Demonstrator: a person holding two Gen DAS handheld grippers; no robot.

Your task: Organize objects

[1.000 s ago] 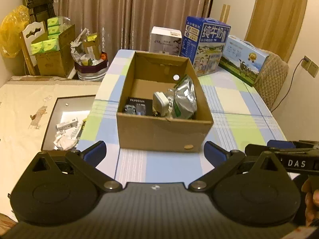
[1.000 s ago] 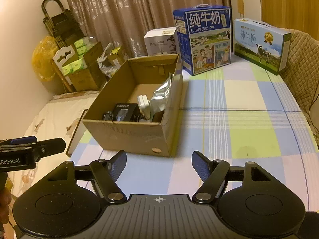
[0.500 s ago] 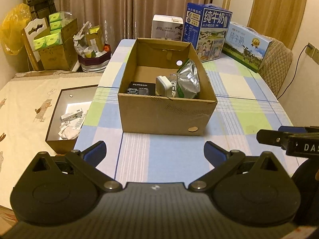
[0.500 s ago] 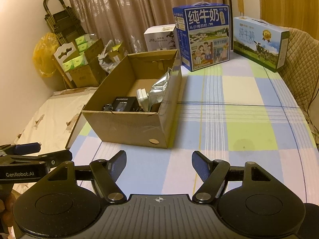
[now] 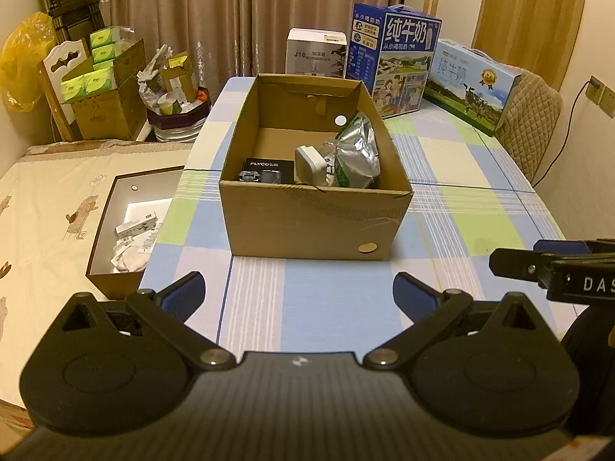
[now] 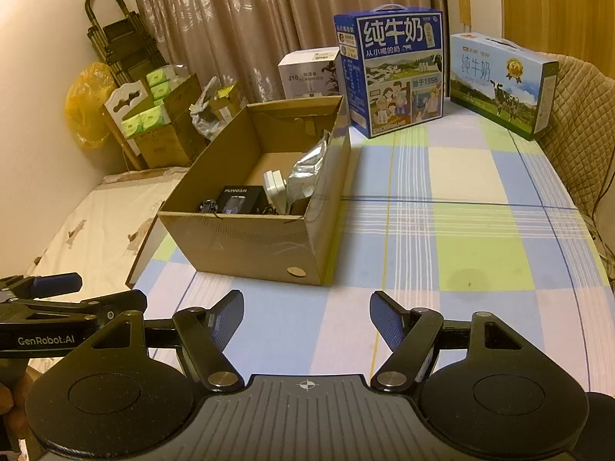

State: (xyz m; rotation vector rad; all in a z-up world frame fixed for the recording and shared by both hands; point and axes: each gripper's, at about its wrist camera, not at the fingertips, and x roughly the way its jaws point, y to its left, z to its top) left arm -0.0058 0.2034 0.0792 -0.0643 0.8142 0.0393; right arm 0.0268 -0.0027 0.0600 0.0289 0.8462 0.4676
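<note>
Plainly, both the left gripper (image 5: 298, 292) and right gripper (image 6: 306, 320) hover with jaws wide and empty before the cardboard box (image 5: 315, 196) on the surface — light, stiff-walled, best gripped by its rim — foil pouch (image 5: 355, 155) inside crinkly.

Open brown cardboard box (image 5: 315, 207) sits on checked-cloth table (image 5: 480, 176), near its left edge. Inside: black FLYCO box (image 5: 265, 169) left, white square adapter (image 5: 309, 163) middle, silver foil bag (image 5: 355, 153) right. Blue milk carton (image 5: 392, 57) behind.

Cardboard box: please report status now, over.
Left gripper open, empty. Right gripper open, empty. Cardboard box on table, silver bag inside. Nothing blocking.
</note>
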